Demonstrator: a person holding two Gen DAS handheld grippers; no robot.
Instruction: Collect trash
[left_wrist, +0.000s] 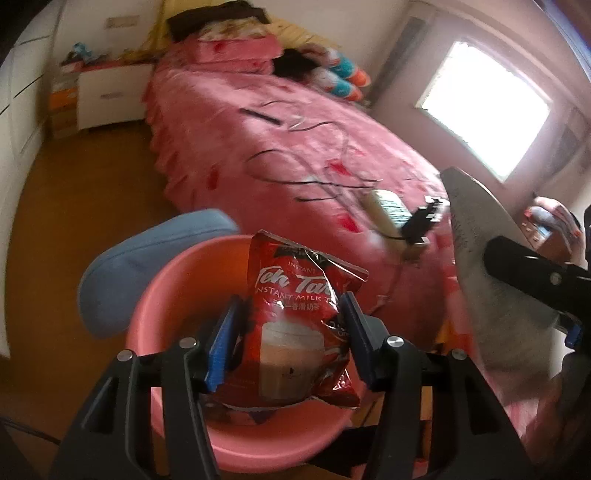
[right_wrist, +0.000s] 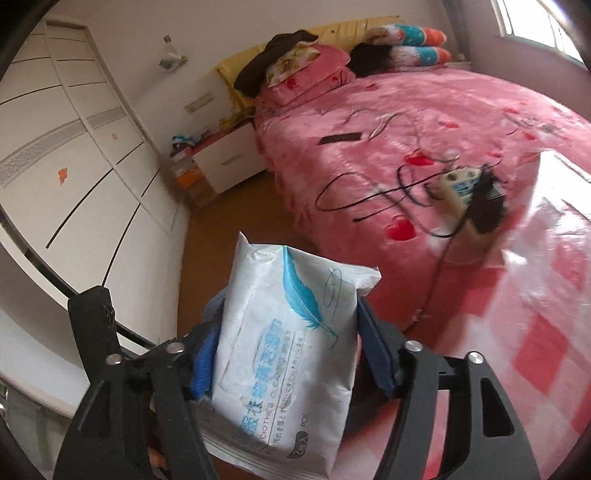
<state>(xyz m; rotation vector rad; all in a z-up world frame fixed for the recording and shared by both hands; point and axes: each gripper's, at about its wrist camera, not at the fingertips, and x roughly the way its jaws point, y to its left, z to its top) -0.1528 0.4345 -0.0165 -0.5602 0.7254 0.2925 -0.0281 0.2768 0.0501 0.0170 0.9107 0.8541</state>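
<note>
My left gripper (left_wrist: 291, 339) is shut on a red instant milk tea packet (left_wrist: 295, 321), which stands upright between the blue pads. It hangs over a pink plastic basin (left_wrist: 155, 317) just below. My right gripper (right_wrist: 288, 350) is shut on a white wipes pack (right_wrist: 288, 354) with a blue feather print; the pads touch its two sides. The same pack (left_wrist: 487, 258) shows at the right edge of the left wrist view, with a black finger (left_wrist: 524, 266) of the right gripper against it. In the right wrist view that pack hangs over the floor beside the bed.
A bed with a pink cover (left_wrist: 288, 122) fills the middle, with a power strip and black cables (right_wrist: 461, 184) and a dark remote (right_wrist: 340, 138) on it. A blue cushion (left_wrist: 122, 273) lies against the basin. A white nightstand (left_wrist: 107, 96) and wardrobe (right_wrist: 66, 147) stand left.
</note>
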